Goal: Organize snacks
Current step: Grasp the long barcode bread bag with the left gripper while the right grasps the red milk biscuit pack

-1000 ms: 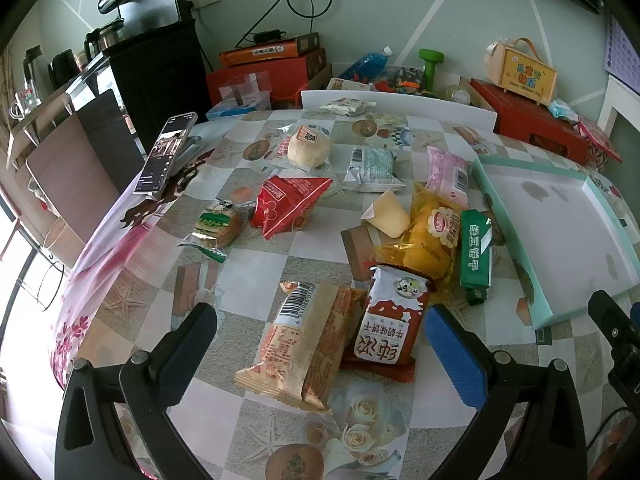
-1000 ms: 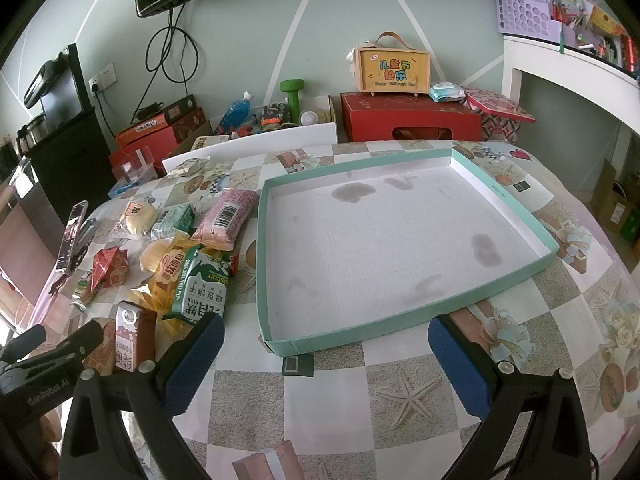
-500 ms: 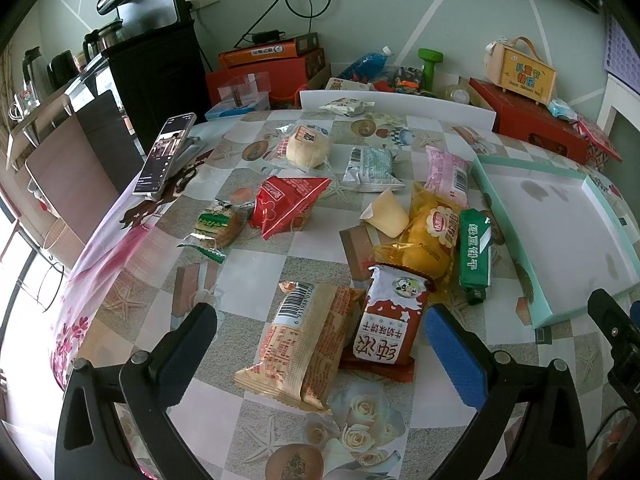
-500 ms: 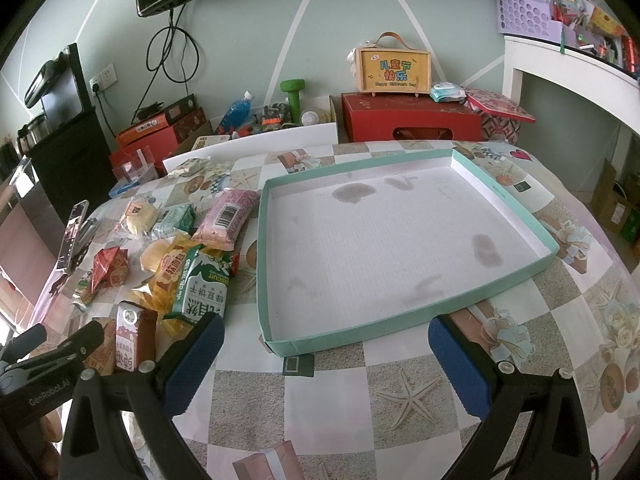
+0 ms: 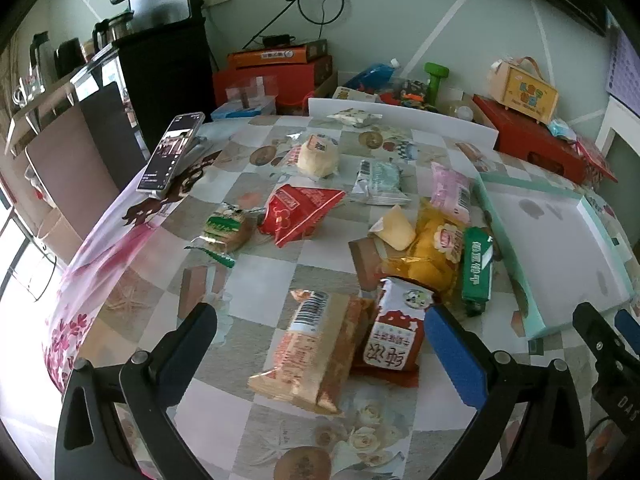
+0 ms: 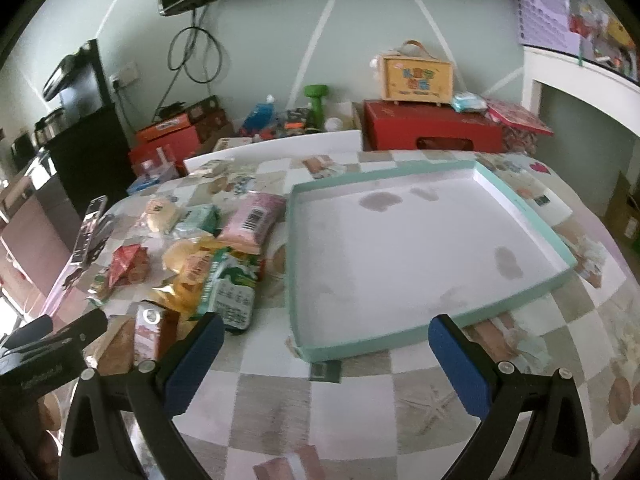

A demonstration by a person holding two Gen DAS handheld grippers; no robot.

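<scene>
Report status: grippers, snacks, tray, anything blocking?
Left gripper open, empty, over the nearest packets. Right gripper open, empty, facing the tray. Tray bare, snacks loose on the table beside it. Nothing blocking.

Left gripper [image 5: 320, 340] wide open above tan snack pack [image 5: 316, 344], red carton [image 5: 396, 336].

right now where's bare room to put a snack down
The shallow white tray with a mint-green rim holds nothing inside. The checkered tablecloth is bare between that rim and the right gripper. It is crowded left of the tray, around the green milk carton and pink packet.
</scene>
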